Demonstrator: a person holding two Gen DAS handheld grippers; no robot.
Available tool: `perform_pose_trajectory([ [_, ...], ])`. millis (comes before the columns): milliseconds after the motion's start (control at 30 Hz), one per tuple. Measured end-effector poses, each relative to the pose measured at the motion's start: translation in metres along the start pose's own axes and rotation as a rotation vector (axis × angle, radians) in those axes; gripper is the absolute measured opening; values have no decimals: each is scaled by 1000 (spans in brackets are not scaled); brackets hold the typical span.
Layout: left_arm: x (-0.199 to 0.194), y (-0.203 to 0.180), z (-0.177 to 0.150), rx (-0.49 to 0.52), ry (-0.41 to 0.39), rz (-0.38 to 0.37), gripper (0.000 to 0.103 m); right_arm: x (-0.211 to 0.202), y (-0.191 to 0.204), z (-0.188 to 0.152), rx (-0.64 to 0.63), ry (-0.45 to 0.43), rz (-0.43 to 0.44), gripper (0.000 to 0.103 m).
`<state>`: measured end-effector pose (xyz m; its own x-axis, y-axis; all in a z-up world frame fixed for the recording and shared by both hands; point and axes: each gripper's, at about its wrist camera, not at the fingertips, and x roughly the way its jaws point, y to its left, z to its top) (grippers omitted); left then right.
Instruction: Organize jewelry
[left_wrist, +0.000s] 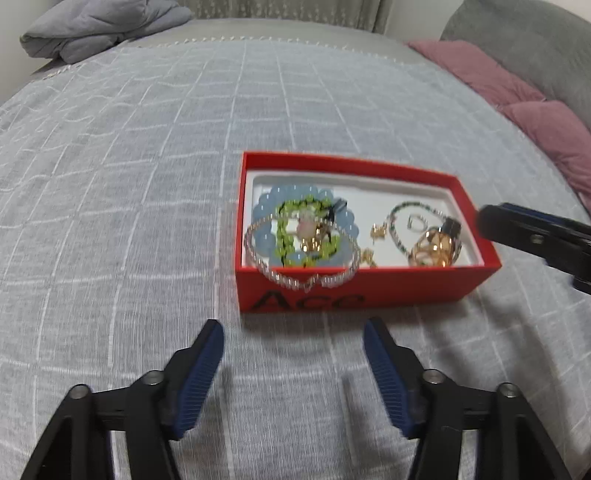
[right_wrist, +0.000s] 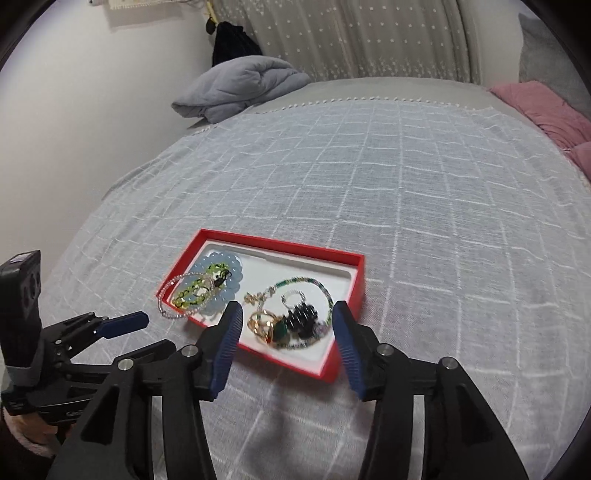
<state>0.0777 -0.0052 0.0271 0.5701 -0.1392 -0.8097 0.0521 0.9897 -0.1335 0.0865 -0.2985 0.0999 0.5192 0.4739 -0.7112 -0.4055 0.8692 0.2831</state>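
Observation:
A red jewelry box (left_wrist: 369, 291) (right_wrist: 354, 269) with a white liner lies on the bed. Its left half holds a pale blue bead bracelet (left_wrist: 266, 206) (right_wrist: 232, 280), a green bead bracelet (left_wrist: 286, 236) and a clear bead bracelet (left_wrist: 295, 278) that hangs over the front rim. Its right half holds a green bead necklace (left_wrist: 397, 232), a gold pendant (left_wrist: 436, 245) (right_wrist: 260, 321) and a ring. My left gripper (left_wrist: 293, 328) is open and empty, just in front of the box. My right gripper (right_wrist: 288, 308) is open and empty above the box's right end.
The bed has a grey checked spread (left_wrist: 147, 184). A folded grey blanket (left_wrist: 96, 26) (right_wrist: 240, 88) lies at the far edge. A pink quilt (left_wrist: 517, 92) (right_wrist: 546, 107) lies along the right side, beside a grey headboard. Curtains hang behind.

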Motion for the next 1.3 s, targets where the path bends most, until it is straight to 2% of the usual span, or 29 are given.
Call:
perform_pose_trajectory([
  [100, -2, -3, -2, -8, 14, 18, 89, -10, 4, -8, 11, 21, -50, 59],
  [233, -2, -2, -9, -36, 47, 65, 97, -11, 5, -17, 54, 66, -109, 61],
  [300, -3, -2, -11, -49, 51, 75, 101, -12, 7, -26, 60, 81, -140, 69],
  [367, -8, -4, -14, -49, 44, 95, 102, -14, 7, -37, 55, 84, -179, 87],
  [467, -14, -11, -15, -15, 34, 151, 102, -19, 8, -48, 70, 96, -205, 91],
  [567, -20, -17, -19, -18, 23, 157, 102, -24, 7, -54, 87, 92, -241, 96],
  [767, -23, -17, -32, -36, 20, 192, 102, -25, 5, -58, 71, 85, -316, 98],
  [1033, -10, -11, -48, -92, 22, 199, 102, -10, 17, -65, 13, 91, -319, 98],
  [1133, -9, -14, -49, -75, 30, 184, 102, -7, 19, -67, 4, 89, -326, 98],
  [1300, -11, -13, -52, -71, 6, 206, 102, -1, 17, -69, 19, 88, -332, 98],
])
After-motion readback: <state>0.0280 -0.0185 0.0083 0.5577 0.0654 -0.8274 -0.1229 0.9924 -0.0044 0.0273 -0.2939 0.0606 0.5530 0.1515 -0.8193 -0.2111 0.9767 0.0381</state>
